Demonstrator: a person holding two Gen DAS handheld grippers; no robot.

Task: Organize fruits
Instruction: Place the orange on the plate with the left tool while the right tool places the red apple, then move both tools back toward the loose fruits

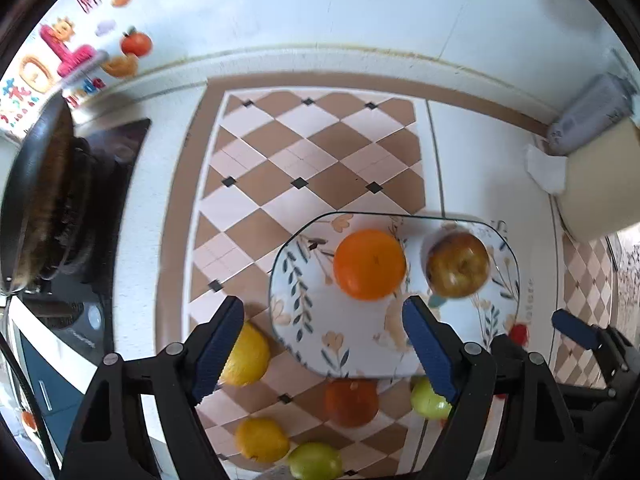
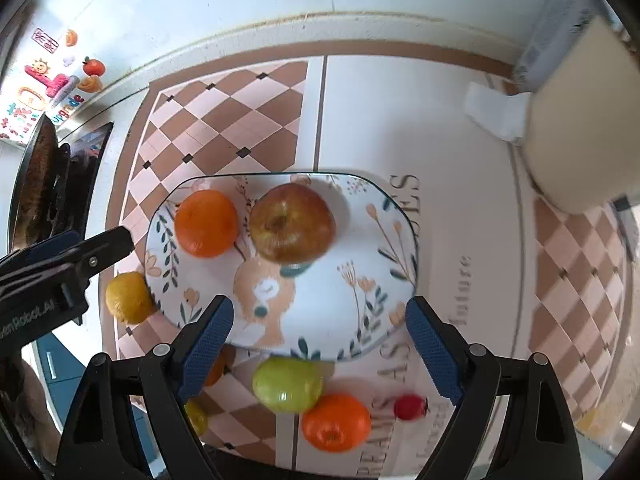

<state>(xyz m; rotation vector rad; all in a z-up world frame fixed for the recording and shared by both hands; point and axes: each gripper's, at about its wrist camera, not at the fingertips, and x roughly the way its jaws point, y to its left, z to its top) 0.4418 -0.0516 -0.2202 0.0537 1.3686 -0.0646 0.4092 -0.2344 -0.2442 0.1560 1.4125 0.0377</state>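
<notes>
A floral plate [image 1: 360,344] [image 2: 360,240] lies on the counter and holds an orange [image 1: 369,264] [image 2: 206,229] and a reddish-brown apple [image 1: 458,264] [image 2: 293,228]. My left gripper [image 1: 324,346] is open and empty above the plate's near left edge. My right gripper [image 2: 320,346] is open and empty above the plate's near edge; it also shows in the left wrist view [image 1: 576,330]. Loose fruits lie in front of the plate: a green apple [image 2: 287,385], an orange [image 2: 336,422], a small red fruit [image 2: 409,407], lemons [image 1: 246,354] [image 1: 262,439] and a dark orange [image 1: 352,402].
A stove with a dark pan [image 1: 36,200] stands at the left. A beige container [image 2: 580,132] and a white paper [image 2: 496,114] sit at the right near the wall. Checkered mats [image 1: 312,152] cover the counter.
</notes>
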